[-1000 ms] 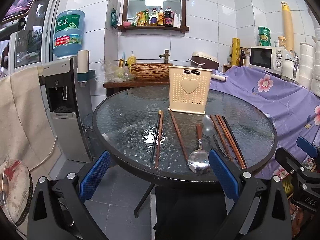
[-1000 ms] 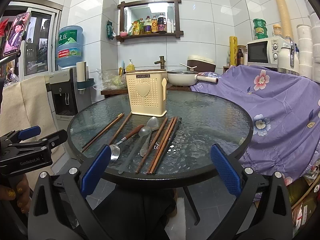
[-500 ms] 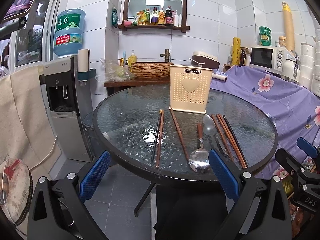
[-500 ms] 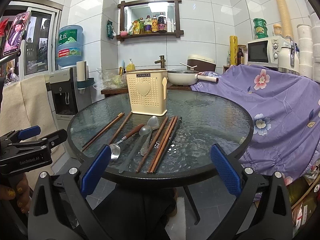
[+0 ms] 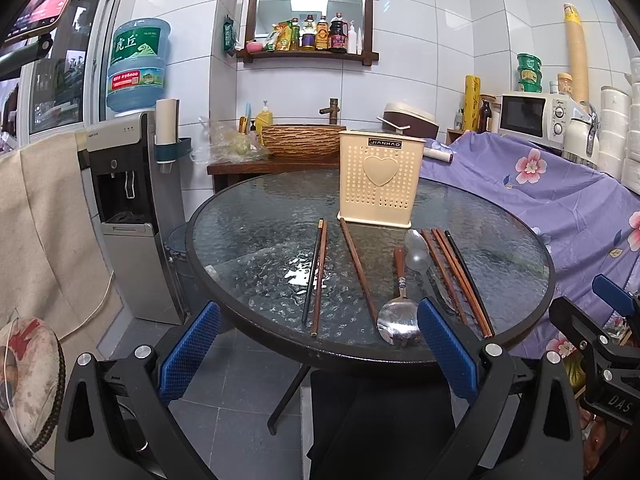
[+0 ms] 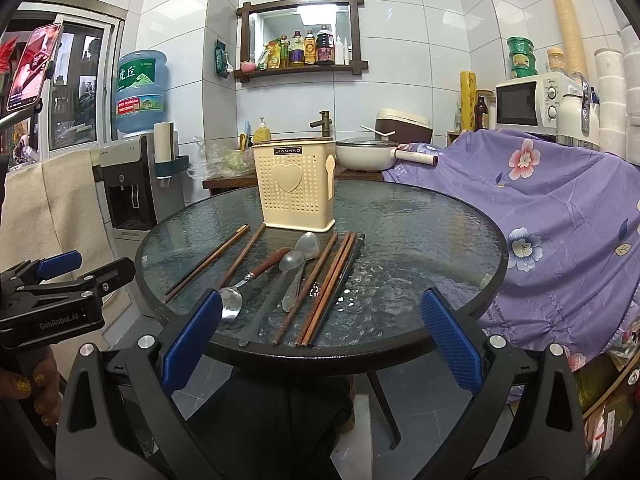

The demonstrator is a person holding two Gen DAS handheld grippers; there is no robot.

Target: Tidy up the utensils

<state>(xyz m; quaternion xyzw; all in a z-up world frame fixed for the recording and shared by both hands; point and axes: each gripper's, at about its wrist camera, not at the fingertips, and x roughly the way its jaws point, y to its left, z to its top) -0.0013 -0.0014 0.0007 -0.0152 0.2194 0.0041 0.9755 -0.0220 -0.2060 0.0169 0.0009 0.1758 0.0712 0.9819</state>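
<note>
A cream perforated utensil holder (image 5: 380,182) (image 6: 296,190) stands at the back of the round glass table (image 5: 256,240) (image 6: 420,248). In front of it lie several chopsticks (image 5: 318,276) (image 6: 332,284), a wooden-handled metal spoon (image 5: 398,316) (image 6: 256,274) and two more spoons (image 5: 416,250) (image 6: 302,264). My left gripper (image 5: 318,348) is open and empty, held just before the table's near edge. My right gripper (image 6: 320,332) is open and empty at the near edge too. The left gripper also shows at the left of the right wrist view (image 6: 60,284).
A water dispenser (image 5: 128,200) stands left of the table. A purple floral cloth (image 5: 560,192) covers things at the right, with a microwave (image 5: 532,114) behind. A counter with a basket (image 5: 302,140) and a pan (image 6: 368,154) is beyond the table.
</note>
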